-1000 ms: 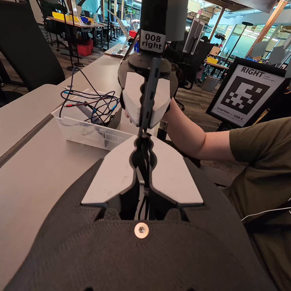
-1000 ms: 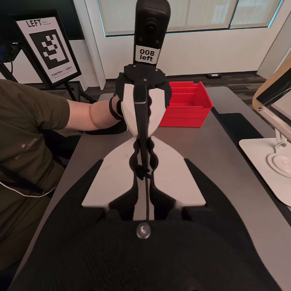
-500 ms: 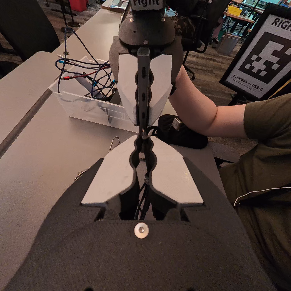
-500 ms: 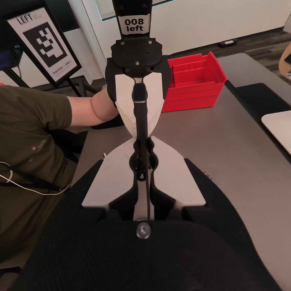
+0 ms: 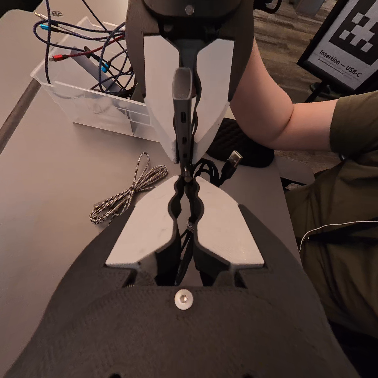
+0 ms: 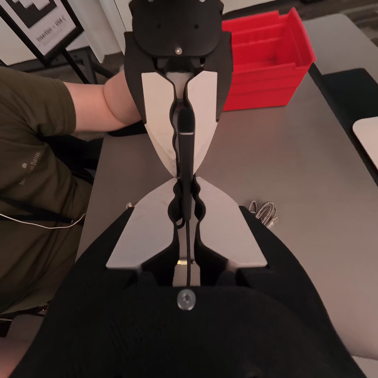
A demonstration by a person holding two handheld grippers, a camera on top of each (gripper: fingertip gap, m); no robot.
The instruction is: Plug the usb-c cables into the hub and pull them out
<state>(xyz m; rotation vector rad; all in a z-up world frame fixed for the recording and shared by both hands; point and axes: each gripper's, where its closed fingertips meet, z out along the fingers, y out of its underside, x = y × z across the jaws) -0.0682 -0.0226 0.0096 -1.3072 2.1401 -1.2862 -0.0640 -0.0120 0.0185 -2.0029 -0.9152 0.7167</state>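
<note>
The slim grey metal hub (image 5: 182, 114) is clamped by the right gripper (image 5: 185, 161), its long axis aimed at the left gripper (image 5: 186, 180), which is closed on a black cable (image 5: 189, 206).

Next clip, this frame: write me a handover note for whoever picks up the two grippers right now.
Left gripper: shut on a black cable, plug forward.
Right gripper: shut on the hub.
The grippers face each other tip to tip. The plug meets the hub's near end, but I cannot tell if it is seated.
A braided cable lies loose on the table; more cables sit in the clear bin.
Done: hub and black cable in hand and lined up.
Left: confirm the insertion, pull the plug out, then probably the other cables.
</note>
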